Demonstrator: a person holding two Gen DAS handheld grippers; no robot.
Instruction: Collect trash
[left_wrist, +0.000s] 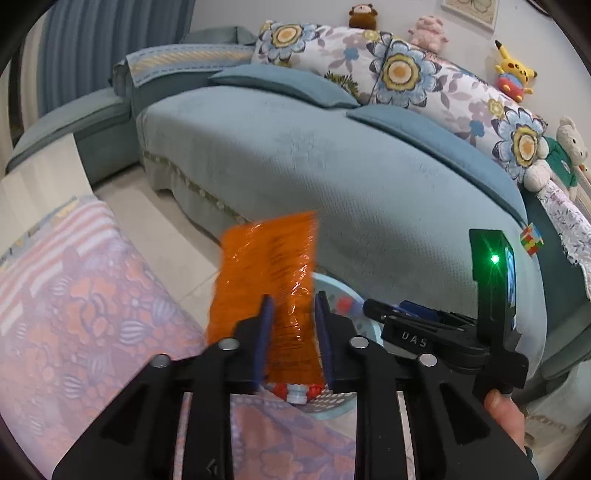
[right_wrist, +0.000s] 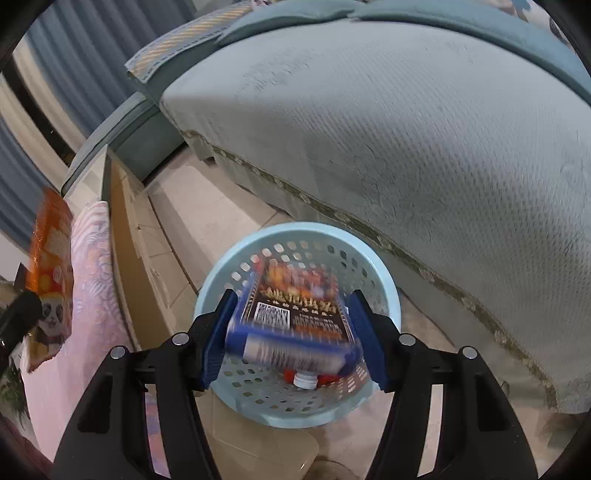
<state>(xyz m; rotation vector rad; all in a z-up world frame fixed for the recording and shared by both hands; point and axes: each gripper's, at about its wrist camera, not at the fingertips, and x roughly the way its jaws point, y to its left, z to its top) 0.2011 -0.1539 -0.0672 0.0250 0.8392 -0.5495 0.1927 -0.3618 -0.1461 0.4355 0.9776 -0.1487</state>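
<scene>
The left gripper (left_wrist: 293, 314) stands narrowly parted around an orange wrapper (left_wrist: 266, 273); the right gripper (right_wrist: 291, 332) clamps a blue box (right_wrist: 295, 317) over the pale basket (right_wrist: 388, 291) (perforated, on floor tiles (right_wrist: 177, 206)). At twelve o'clock, a teal sofa (left_wrist: 332, 155).

An orange crinkled wrapper (left_wrist: 266, 280) stands upright at the scene's left. A blue printed box (right_wrist: 295, 321), blurred, tilts over the pale blue perforated basket (right_wrist: 384, 280) on the floor, which holds what seems a red-and-white bottle (right_wrist: 304, 379).
</scene>
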